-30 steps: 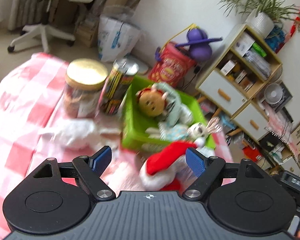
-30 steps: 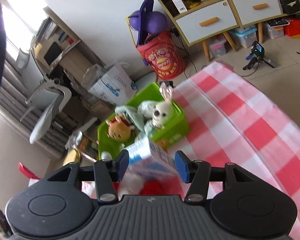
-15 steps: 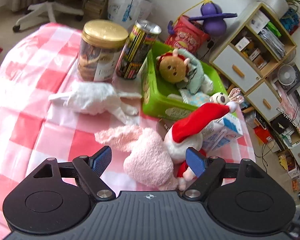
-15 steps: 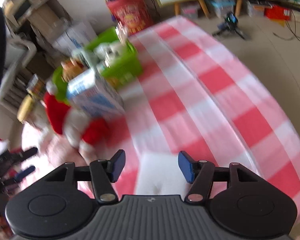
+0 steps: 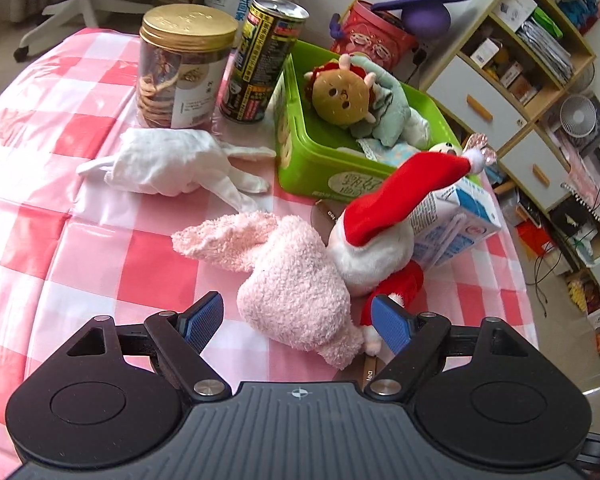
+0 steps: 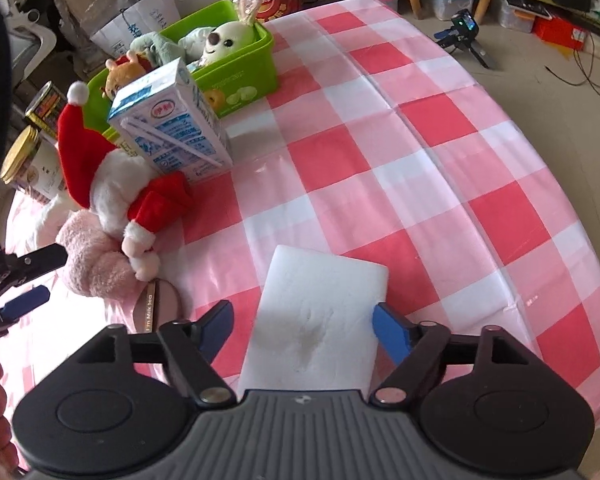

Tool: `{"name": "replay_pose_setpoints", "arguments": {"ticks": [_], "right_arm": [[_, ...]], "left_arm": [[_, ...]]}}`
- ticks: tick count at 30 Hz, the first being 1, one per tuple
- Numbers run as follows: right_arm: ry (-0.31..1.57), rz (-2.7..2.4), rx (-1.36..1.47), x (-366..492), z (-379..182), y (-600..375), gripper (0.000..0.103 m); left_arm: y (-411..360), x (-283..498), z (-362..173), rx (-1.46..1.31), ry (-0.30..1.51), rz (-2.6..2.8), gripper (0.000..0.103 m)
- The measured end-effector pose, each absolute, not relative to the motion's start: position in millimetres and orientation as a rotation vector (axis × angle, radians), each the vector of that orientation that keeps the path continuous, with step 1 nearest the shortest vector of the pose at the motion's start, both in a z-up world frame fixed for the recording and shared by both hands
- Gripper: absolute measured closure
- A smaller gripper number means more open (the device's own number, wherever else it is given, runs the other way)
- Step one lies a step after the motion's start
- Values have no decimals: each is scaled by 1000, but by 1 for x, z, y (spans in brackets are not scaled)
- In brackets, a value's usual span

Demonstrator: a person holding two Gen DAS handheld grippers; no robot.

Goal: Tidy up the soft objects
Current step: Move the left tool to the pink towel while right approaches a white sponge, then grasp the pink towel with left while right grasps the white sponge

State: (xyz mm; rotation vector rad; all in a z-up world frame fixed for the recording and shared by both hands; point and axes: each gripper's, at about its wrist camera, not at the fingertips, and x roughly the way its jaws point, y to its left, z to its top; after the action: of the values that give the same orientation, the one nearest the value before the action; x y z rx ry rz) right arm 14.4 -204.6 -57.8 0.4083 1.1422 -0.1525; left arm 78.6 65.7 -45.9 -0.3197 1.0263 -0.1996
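Note:
A fluffy pink sock [image 5: 296, 280] lies on the checked tablecloth between the open fingers of my left gripper [image 5: 298, 318]. A Santa plush [image 5: 380, 220] leans on it, also in the right wrist view [image 6: 116, 184]. A white cloth [image 5: 168, 164] lies further back. A green bin [image 5: 312, 160] holds a doll [image 5: 344, 92] and a white bunny [image 6: 226, 40]. My right gripper [image 6: 304, 330] is open around a white foam sponge [image 6: 320, 320] lying flat on the table. My left gripper shows at the left edge of the right wrist view [image 6: 16, 284].
A blue-white milk carton [image 6: 172, 124] stands beside the Santa plush. A gold-lidded cookie jar [image 5: 184, 68] and a dark can [image 5: 264, 60] stand behind the white cloth. A brown sachet [image 6: 156, 308] lies by the sock. Shelves and a red bucket [image 5: 376, 40] stand beyond the table.
Both grippers pulled back and lowered toward the table. The left one now straddles the pink sock. The right one moved from the carton to the white sponge.

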Motion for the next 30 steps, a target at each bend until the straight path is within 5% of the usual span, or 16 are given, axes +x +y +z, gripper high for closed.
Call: {"name": "replay_pose_setpoints", "arguments": {"ticks": [30], "right_arm": [[1176, -183, 426, 22, -71, -210, 51]], "left_arm": [[30, 97, -80, -189, 1012, -108, 30]]}}
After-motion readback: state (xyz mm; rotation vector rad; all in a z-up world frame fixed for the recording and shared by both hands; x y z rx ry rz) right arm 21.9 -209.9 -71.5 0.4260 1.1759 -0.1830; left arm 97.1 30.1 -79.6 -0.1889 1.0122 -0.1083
